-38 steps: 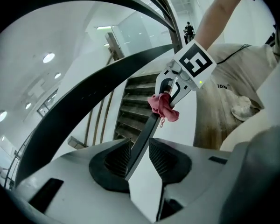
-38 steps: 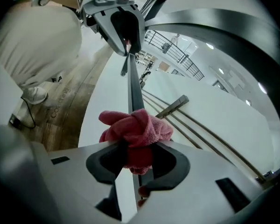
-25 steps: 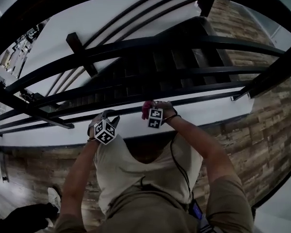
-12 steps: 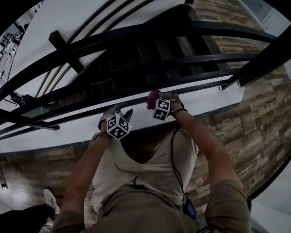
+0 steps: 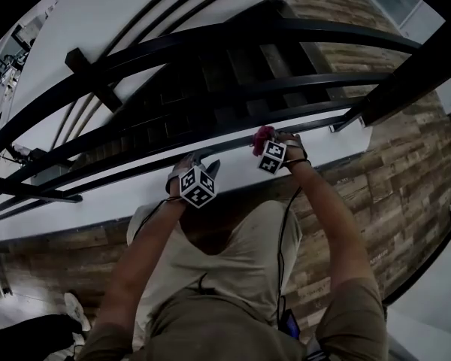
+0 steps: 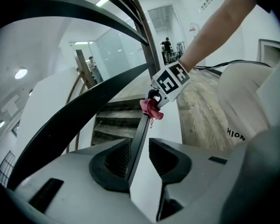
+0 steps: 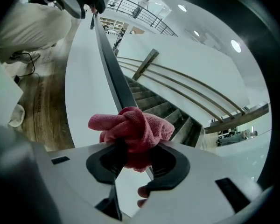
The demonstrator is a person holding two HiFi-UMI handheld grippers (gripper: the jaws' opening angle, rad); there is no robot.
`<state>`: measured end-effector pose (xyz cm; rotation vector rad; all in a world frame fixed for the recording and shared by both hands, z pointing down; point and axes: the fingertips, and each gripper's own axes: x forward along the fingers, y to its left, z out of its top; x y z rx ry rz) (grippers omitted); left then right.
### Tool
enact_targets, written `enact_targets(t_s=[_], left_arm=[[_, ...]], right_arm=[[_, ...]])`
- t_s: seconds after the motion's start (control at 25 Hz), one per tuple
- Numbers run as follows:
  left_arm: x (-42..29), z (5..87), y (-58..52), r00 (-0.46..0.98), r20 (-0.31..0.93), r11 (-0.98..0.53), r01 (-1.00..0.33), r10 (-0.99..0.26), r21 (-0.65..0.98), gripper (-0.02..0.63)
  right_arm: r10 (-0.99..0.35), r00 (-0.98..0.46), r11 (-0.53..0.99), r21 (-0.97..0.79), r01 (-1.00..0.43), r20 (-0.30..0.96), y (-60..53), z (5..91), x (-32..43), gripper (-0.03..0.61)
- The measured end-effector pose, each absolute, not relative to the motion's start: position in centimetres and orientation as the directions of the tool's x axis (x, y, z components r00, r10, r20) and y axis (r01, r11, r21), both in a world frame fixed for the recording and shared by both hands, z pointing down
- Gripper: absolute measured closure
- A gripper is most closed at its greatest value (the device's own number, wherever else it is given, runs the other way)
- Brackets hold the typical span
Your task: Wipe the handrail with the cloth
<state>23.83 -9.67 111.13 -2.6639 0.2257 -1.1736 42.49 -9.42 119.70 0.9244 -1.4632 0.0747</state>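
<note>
A thin black handrail [image 5: 135,159] runs left to right above a white ledge. My right gripper [image 5: 265,138] is shut on a bunched pink cloth [image 5: 262,134] that presses on the rail. In the right gripper view the cloth [image 7: 133,132] fills the jaws of the right gripper [image 7: 133,160], with the handrail [image 7: 109,64] passing under it. My left gripper [image 5: 200,162] sits a short way left on the same rail. In the left gripper view the handrail [image 6: 139,134] passes between the jaws of the left gripper [image 6: 140,155], with a gap at the right pad. The cloth [image 6: 150,110] shows ahead.
Dark stairs [image 5: 210,89] descend beyond the rail. Thicker black rails [image 5: 210,43] arch above it, and a slanted black post [image 5: 406,89] stands at the right. The white ledge [image 5: 98,201] lies under the rail. Wooden flooring [image 5: 406,171] surrounds the person.
Both grippers have slid to the right along the thin rail, the right one carrying the pink cloth with it. Their spacing stays about the same.
</note>
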Motion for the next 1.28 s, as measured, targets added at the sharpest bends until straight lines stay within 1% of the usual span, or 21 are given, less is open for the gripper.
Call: enact_targets(t_s=[0.24,0.48,0.56,0.6,0.64,0.68,0.72,0.76,0.8,0.84,0.88,0.92,1.0,1.12,1.28], left_arm=[[25.2,109.9,-9.4,0.685,0.692,-0.967,-0.078,-0.228,-0.242,0.495],[26.1,110.0,-9.0,0.687,0.693,-0.969,-0.064,-0.217,-0.240,0.495],[25.8,110.0,-8.8,0.684,0.697,-0.969,-0.059,-0.215,-0.241,0.495],[25.4,109.8,-8.7,0.684,0.697,-0.968,-0.057,-0.215,-0.243,0.495],[24.8,109.6,-8.5,0.685,0.696,-0.968,-0.057,-0.217,-0.246,0.495],[24.1,109.4,-8.3,0.686,0.694,-0.967,-0.057,-0.219,-0.249,0.495],[23.3,109.1,-8.2,0.687,0.692,-0.966,-0.059,-0.223,-0.253,0.495],[22.7,108.8,-8.2,0.690,0.687,-0.964,-0.062,-0.228,-0.258,0.495],[22.2,108.3,-8.3,0.696,0.679,-0.962,-0.068,-0.234,-0.263,0.495],[21.7,107.7,-8.4,0.703,0.669,-0.961,-0.074,-0.240,-0.266,0.495],[21.2,107.0,-8.6,0.713,0.659,-0.961,-0.078,-0.241,-0.267,0.495],[20.5,106.2,-8.8,0.723,0.649,-0.961,-0.077,-0.238,-0.266,0.495],[18.5,104.6,-9.0,0.741,0.633,-0.962,-0.064,-0.223,-0.264,0.495],[15.4,102.7,-9.1,0.762,0.615,-0.966,-0.052,-0.204,-0.255,0.495],[11.7,99.9,-8.0,0.779,0.602,-0.976,-0.053,-0.174,-0.213,0.495]], right_arm=[[-0.411,0.316,0.625,0.516,-0.585,0.855,-6.6,119.7,52.6,0.442],[-0.369,0.373,0.643,0.523,-0.559,0.852,-5.3,119.9,60.1,0.440],[-0.324,0.431,0.637,0.531,-0.558,0.842,-4.5,119.9,63.7,0.442],[-0.281,0.488,0.616,0.545,-0.568,0.826,-3.7,119.9,66.3,0.445],[-0.220,0.564,0.568,0.575,-0.589,0.796,-2.4,119.7,69.3,0.448],[-0.143,0.645,0.476,0.623,-0.620,0.751,-0.9,119.3,72.5,0.453],[-0.062,0.700,0.330,0.676,-0.659,0.712,0.8,118.6,75.2,0.454],[-0.008,0.710,0.134,0.704,-0.697,0.704,2.1,117.9,77.0,0.456],[-0.007,0.688,-0.070,0.686,-0.724,0.726,2.7,117.1,77.6,0.456],[-0.059,0.662,-0.228,0.635,-0.738,0.747,2.7,116.5,77.3,0.456],[-0.139,0.646,-0.311,0.586,-0.748,0.750,2.3,116.0,76.1,0.456],[-0.221,0.640,-0.333,0.560,-0.759,0.736,2.0,115.6,74.3,0.456],[-0.350,0.632,-0.294,0.560,-0.775,0.691,1.9,114.7,69.2,0.456],[-0.466,0.602,-0.260,0.549,-0.794,0.649,1.8,112.6,61.8,0.457],[-0.622,0.513,-0.263,0.459,-0.848,0.592,-0.3,107.7,51.4,0.456]])
